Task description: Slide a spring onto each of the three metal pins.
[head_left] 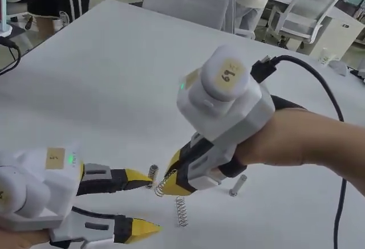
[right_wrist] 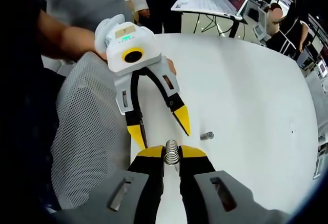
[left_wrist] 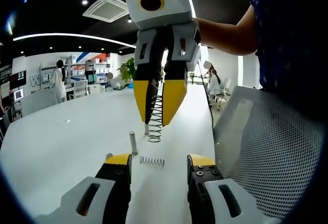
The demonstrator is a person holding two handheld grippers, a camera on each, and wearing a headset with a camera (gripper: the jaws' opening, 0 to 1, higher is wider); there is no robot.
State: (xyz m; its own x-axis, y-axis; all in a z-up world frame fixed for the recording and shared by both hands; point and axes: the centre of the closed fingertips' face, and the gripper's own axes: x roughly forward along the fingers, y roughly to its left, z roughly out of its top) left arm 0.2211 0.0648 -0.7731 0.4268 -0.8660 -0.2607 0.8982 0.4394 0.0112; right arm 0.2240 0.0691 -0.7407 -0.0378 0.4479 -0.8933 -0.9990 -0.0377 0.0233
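The round knob on the right gripper [head_left: 168, 179] carries "69", and the tan sticker on the left gripper [head_left: 153, 203] is too small to read. The right jaws are clenched on one spring [right_wrist: 172, 151], just beside an upright pin [head_left: 153, 173]. The left jaws stand released near a second spring [head_left: 181, 211] that lies on the counter [head_left: 114, 78]. Another pin [head_left: 238, 185] rests apart, and the counter runs wide to its far edge by the chairs [head_left: 188, 1].
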